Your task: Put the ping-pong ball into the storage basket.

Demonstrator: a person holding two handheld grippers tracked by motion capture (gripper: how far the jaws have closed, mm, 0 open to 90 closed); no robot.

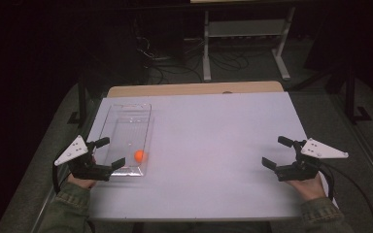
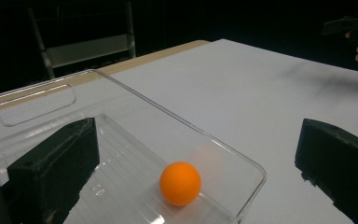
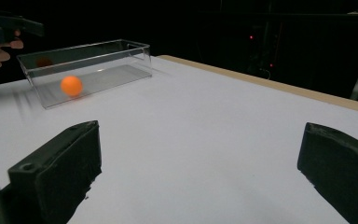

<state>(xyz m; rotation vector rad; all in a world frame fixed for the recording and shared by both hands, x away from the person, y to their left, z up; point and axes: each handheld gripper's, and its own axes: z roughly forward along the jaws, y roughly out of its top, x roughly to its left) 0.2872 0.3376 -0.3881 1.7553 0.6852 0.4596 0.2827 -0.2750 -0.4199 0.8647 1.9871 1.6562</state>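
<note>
A: Any label or writing you can read on the tray (image 1: 126,127)?

B: None that can be made out. It's a clear, hard plastic tray, long and rectangular, with straight walls, rounded corners and a slot-shaped handle cut into its far end. Its floor looks faintly ribbed in your left gripper view.

A: And the ball (image 1: 140,156)?

B: Smooth, matte orange, round, no print legible on it. It sits inside the tray, on the floor near the end closest to you, close to the right-hand wall.

A: Where's my left gripper (image 1: 106,153)?

B: At the near left corner of the tray. Your jaws are spread wide and hold nothing; in your left gripper view one jaw stands over the tray and the other is outside it, above the tabletop (image 1: 213,145), with the ball between them and farther ahead. Whether a jaw touches the tray, I cannot tell.

A: The right gripper (image 1: 278,152)?

B: Well apart from the tray, near the right edge of the tabletop. Its jaws are also wide, gripping nothing, just bare surface between them.

A: The tabletop itself?

B: Flat, pale white and matte, with a light wooden strip along the far edge.
</note>
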